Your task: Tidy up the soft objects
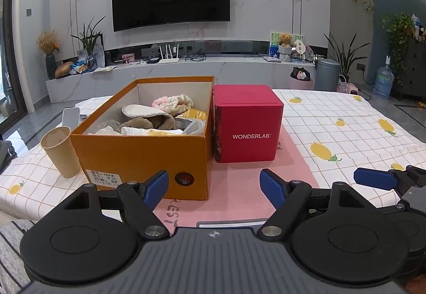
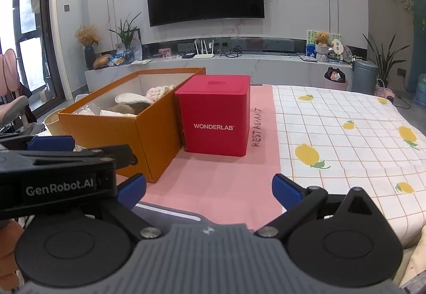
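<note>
An open orange shoebox (image 1: 138,158) (image 2: 149,131) stands on the table and holds several soft things: a pink-and-cream knitted piece (image 1: 173,103), a white pad (image 1: 142,111) and a brown plush item (image 1: 145,123). A red WONDERLAB box (image 1: 247,123) (image 2: 215,118) stands against its right side. My left gripper (image 1: 214,189) hovers open near the front edge, in front of both boxes, with nothing between its fingers. My right gripper (image 2: 209,189) is open and empty too, just right of the left one, whose body crosses the right wrist view's left side.
A tan paper cup (image 1: 61,151) stands left of the shoebox, with a white device (image 1: 70,116) behind it. A pink mat (image 2: 229,182) lies under the boxes on a lemon-print tablecloth (image 2: 346,139). Beyond the table are a TV wall and a cluttered ledge.
</note>
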### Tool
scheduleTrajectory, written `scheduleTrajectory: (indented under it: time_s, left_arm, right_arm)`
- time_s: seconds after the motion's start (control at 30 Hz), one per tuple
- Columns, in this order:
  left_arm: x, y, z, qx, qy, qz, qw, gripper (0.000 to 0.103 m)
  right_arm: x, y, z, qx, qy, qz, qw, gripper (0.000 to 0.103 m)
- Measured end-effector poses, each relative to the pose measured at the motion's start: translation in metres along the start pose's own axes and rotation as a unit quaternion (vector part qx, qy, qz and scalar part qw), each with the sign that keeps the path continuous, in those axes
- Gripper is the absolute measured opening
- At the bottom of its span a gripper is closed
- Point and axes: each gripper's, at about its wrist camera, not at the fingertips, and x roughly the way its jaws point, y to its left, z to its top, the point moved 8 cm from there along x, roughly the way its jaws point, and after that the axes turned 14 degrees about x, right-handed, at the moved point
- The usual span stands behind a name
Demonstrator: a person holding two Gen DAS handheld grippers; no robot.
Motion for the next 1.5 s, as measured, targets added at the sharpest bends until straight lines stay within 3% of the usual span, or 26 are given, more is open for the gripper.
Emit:
scheduleTrajectory:
  time_s: [1.5]
  left_arm:
    - [-0.002,0.0016,0.0025,-0.012,0.013,-0.013,0.9998,0.091]
  right_arm:
    - [-0.0065,0.0078,0.0005,0.0,0.017,0.02,1.0,0.098]
